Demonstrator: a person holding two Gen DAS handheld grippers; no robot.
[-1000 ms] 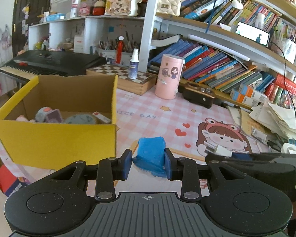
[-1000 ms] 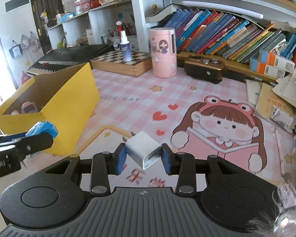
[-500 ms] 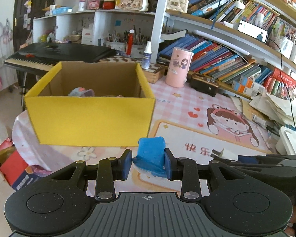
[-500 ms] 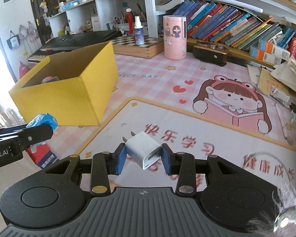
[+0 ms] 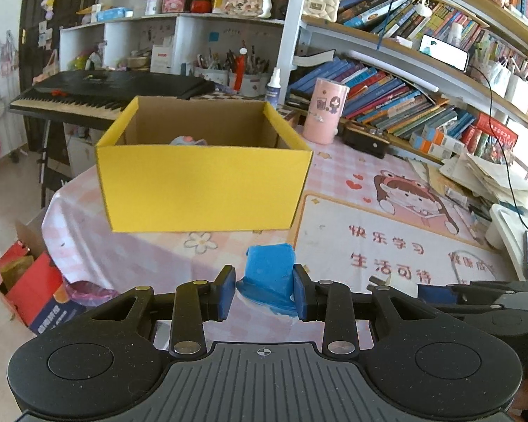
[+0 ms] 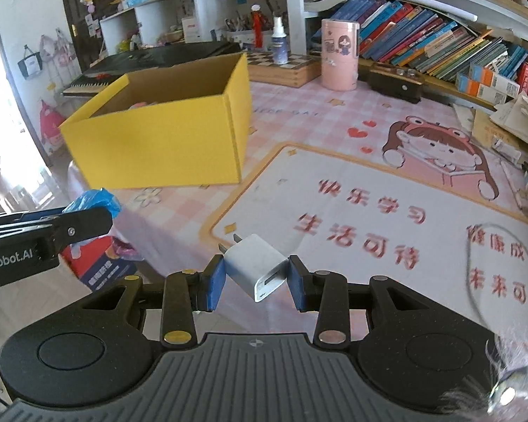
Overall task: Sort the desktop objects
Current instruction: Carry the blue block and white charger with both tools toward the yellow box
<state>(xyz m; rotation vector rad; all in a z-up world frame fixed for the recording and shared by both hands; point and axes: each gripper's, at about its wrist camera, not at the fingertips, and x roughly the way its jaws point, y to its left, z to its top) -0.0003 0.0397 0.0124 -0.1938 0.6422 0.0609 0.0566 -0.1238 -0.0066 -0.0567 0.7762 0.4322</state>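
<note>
Sort is partway by my read: yellow box (image 5: pixel 200 190) at 12 o'clock is already holding a few items, but two are sitting in grippers, not in the box yet. Left gripper (image 5: pixel 264 290) jaws are clamping a blue packet (image 5: pixel 269 274); right gripper (image 6: pixel 256 281) jaws are gripping a white charger plug (image 6: pixel 255 267), prongs aiming 10 o'clock. Both are hovering level over the desk (image 6: pixel 334 211) near edge, short of the box; desk itself is showing no other loose items nearby.

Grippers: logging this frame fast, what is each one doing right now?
Left gripper: closed on a blue packet.
Right gripper: closed on a white charger.
</note>
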